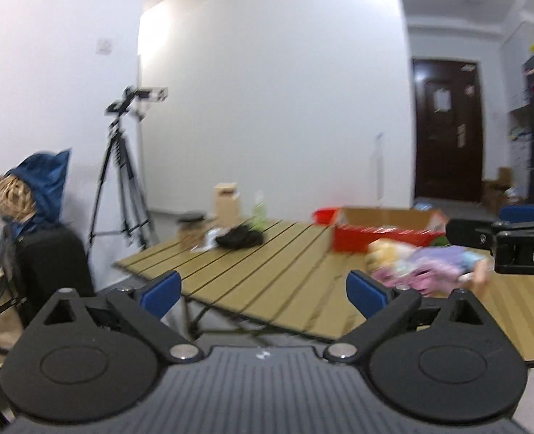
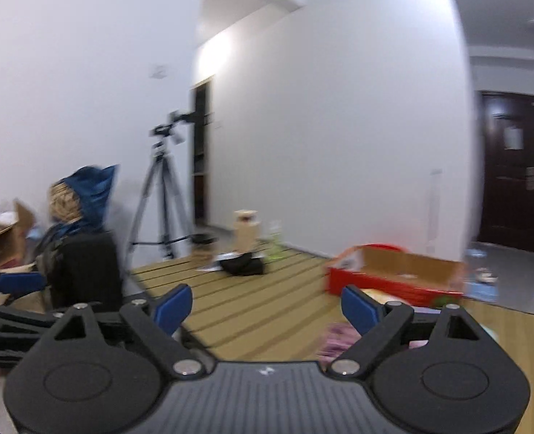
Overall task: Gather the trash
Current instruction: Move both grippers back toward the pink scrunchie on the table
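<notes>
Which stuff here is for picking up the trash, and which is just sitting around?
For the job:
left gripper, open and empty
right gripper, open and empty
colourful wrapper
black crumpled thing
blue-lined wicker bin, probably

Just sitting around:
tripod
red box
small cardboard box
jar

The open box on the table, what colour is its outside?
Red outside, plain brown cardboard inside; the box shows best in the right wrist view.

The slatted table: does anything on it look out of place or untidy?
Yes. On the slatted table, a crumpled pastel wrapper lies loose near the front edge, beside the red-sided cardboard box. A dark bundle and some papers sit scattered near the far edge. Blur hides finer detail. Both grippers are open and empty.
</notes>
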